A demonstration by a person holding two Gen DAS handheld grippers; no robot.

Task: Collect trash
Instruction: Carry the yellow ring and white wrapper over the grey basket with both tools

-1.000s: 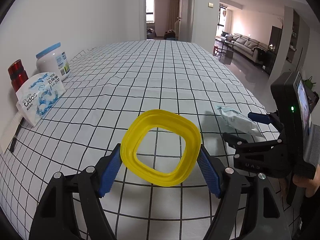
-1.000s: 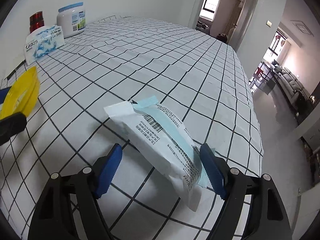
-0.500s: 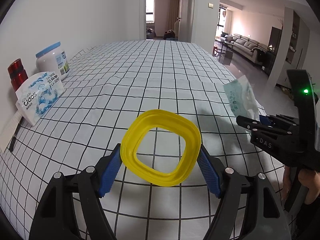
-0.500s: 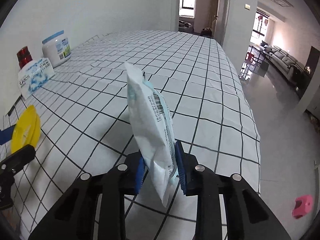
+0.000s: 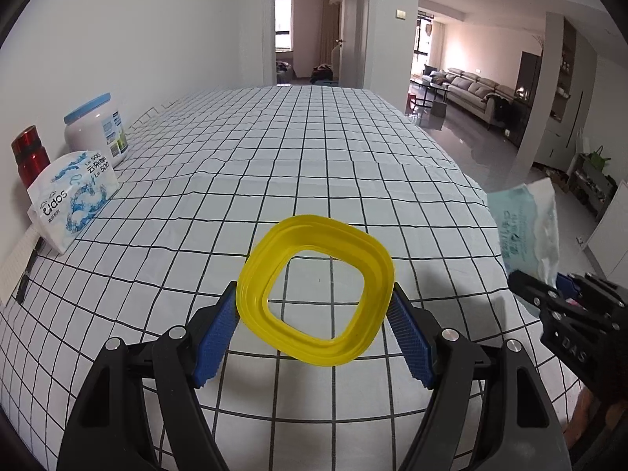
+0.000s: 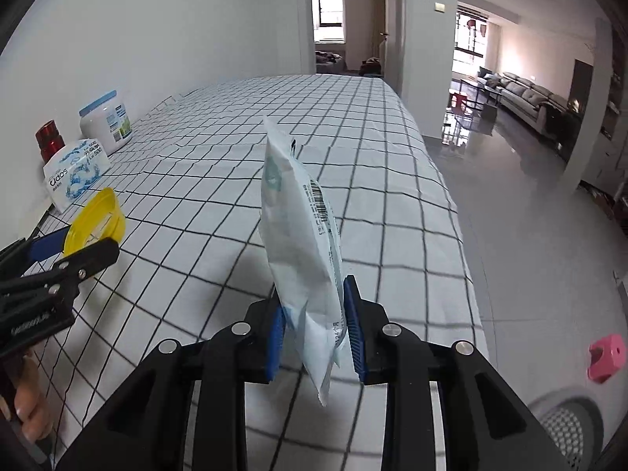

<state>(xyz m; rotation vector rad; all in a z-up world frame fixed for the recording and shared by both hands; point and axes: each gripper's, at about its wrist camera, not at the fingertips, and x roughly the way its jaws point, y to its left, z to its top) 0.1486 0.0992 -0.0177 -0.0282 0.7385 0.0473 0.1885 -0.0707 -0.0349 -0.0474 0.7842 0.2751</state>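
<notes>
My left gripper [image 5: 314, 329] is shut on a yellow plastic ring [image 5: 318, 290] and holds it above the checked tablecloth [image 5: 274, 180]. The ring also shows in the right wrist view [image 6: 96, 221]. My right gripper [image 6: 316, 333] is shut on a white and pale blue wrapper [image 6: 302, 235], which stands upright between the blue pads, lifted off the table near its right edge. The wrapper also shows at the right of the left wrist view [image 5: 528, 227], above the right gripper [image 5: 569, 306].
A tissue pack [image 5: 72, 200], a white jar with a blue lid [image 5: 96, 129] and a red bottle [image 5: 29, 155] stand by the wall at left. On the floor at right lie a pink object [image 6: 606, 357] and a grey mesh bin [image 6: 565, 428].
My right gripper closed on the wrapper and lifted it off the table, turning it upright and moving toward the table's right edge. My left gripper kept still with the ring.
</notes>
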